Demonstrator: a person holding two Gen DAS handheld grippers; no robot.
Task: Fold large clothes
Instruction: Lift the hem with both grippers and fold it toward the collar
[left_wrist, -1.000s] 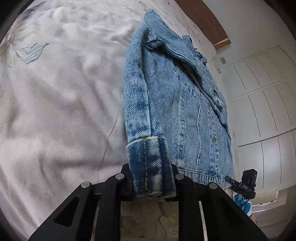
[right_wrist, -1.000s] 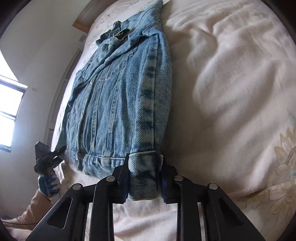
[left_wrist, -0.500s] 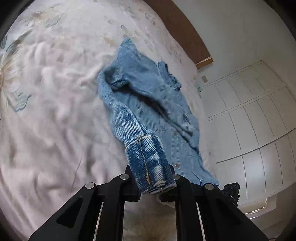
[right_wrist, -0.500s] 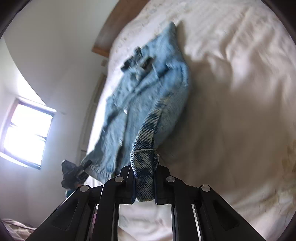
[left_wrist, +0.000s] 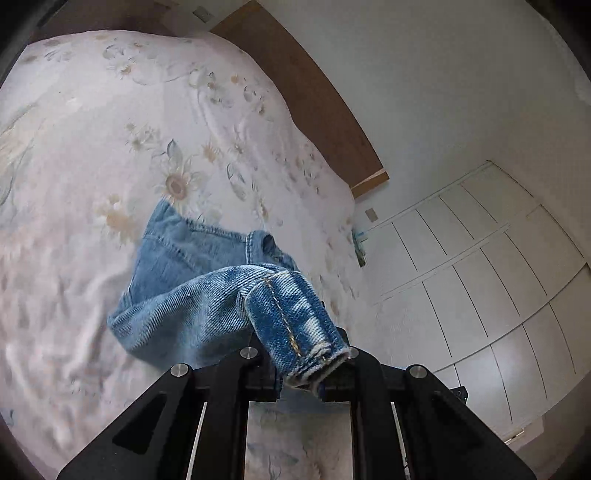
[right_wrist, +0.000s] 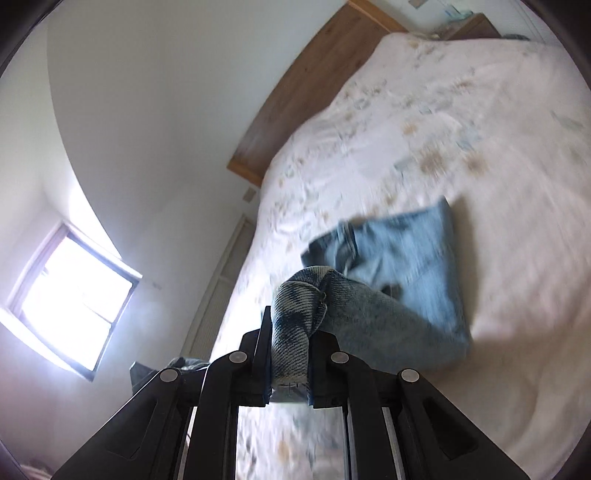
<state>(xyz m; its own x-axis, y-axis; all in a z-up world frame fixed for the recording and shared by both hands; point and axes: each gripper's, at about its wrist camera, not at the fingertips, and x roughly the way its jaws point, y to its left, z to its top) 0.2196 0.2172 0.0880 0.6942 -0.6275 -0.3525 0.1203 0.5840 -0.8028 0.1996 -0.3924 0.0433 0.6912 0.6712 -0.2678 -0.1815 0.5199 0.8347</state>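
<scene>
Your left gripper (left_wrist: 301, 373) has its fingers closed on a rolled sleeve cuff (left_wrist: 295, 317) of the denim jacket (left_wrist: 192, 280); the cuff is lifted off the bedspread (left_wrist: 92, 147) while the jacket's body lies bunched on it, below the sunflower print and well short of the headboard (left_wrist: 314, 96); the bite takes only part of the cuff, so a sharp pull could, I judge, drag it out of the fingers; the heavy denim trailing behind may also tow the whole jacket along instead of folding; beyond the jacket toward the headboard the bedspread gives wide open room, but to the jacket's right the bed edge falls away toward the white closet doors (left_wrist: 480, 277), so keep the sleeve from swinging that way.

Your right gripper (right_wrist: 288, 376) is likewise clamped on the other cuff (right_wrist: 295, 317), twisted upright between its fingers; the jacket sits just beyond it, blurred, so its lie is hard to read; if the two cuffs travel unevenly, the sleeves could land crossed or skewed; the bed edge lies to the jacket's left here, toward the window (right_wrist: 74, 295); the broad spread on the jacket's right is free to work over.
</scene>
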